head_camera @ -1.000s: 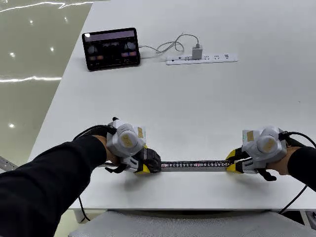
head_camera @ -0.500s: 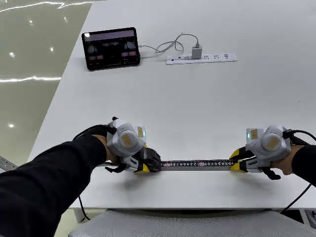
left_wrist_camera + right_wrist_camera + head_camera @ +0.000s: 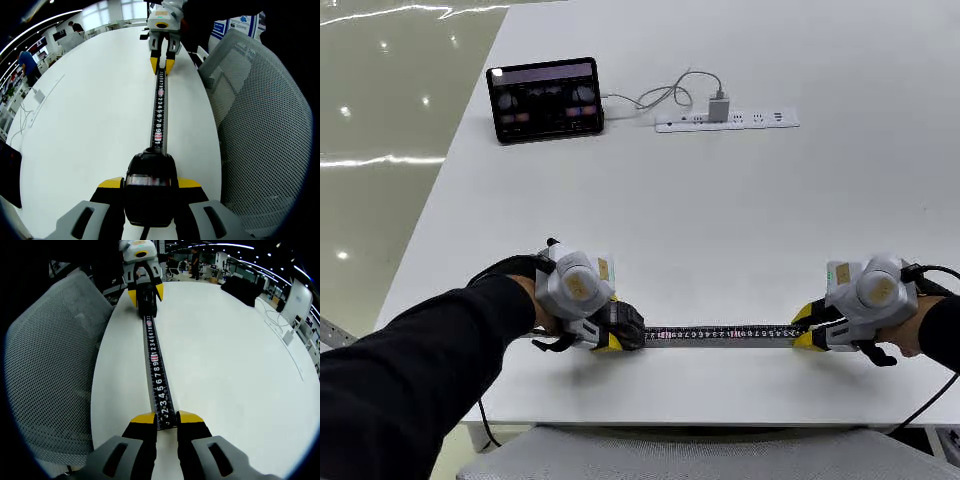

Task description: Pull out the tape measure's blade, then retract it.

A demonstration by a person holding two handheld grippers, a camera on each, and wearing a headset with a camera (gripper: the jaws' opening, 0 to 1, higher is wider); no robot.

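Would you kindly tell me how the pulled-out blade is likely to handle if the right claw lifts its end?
The blade is a thin strip running straight along the table, so it is probably fairly stiff, yet may buckle if lifted. Pinched by the right claw, it likely snaps back toward the case if released.

So the tape measure case (image 3: 150, 195) is clamped in the left gripper (image 3: 150, 183), with the blade (image 3: 158, 107) stretched across the white table (image 3: 85, 125) and pinched by the right gripper (image 3: 162, 65).
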